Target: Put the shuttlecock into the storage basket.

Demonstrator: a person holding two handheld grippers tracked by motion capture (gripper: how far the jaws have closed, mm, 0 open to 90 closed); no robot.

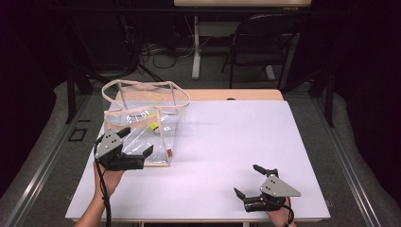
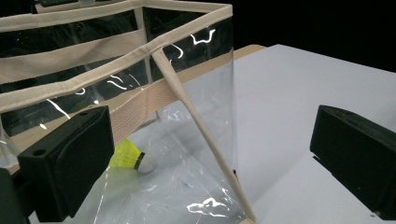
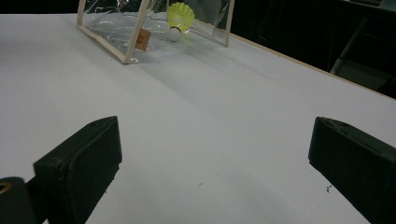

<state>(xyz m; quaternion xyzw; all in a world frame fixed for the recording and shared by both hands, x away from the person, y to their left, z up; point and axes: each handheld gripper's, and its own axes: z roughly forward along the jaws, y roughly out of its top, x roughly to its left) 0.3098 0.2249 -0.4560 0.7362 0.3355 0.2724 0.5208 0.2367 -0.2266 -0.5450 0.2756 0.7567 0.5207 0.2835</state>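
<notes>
Dark walls close in around us, with a black chair [image 1: 265, 45] and loose cables [image 1: 156, 52] on the grey floor along the top of the frame. Across the middle we see the surface [image 1: 236, 142], a wooden top under a smooth white sheet with a few small specks.

At upper left of the sheet stands a clear plastic bag [image 1: 142, 125], boxy, glossy with reflections, edged and strapped in beige woven tape, its handles [image 1: 146, 92] arching over the open top. Inside it, on the bottom, lies a yellow shuttlecock [image 1: 152, 126] with a white cork tip.

We hold the left gripper [image 1: 137, 142] at lower left, its jaws spread wide and straddling the bag's near corner, so the clear wall stands between that gripper and the shuttlecock. The right gripper [image 1: 248, 179] sits low at lower right, jaws wide apart over bare sheet, holding nothing, well apart from the bag.
</notes>
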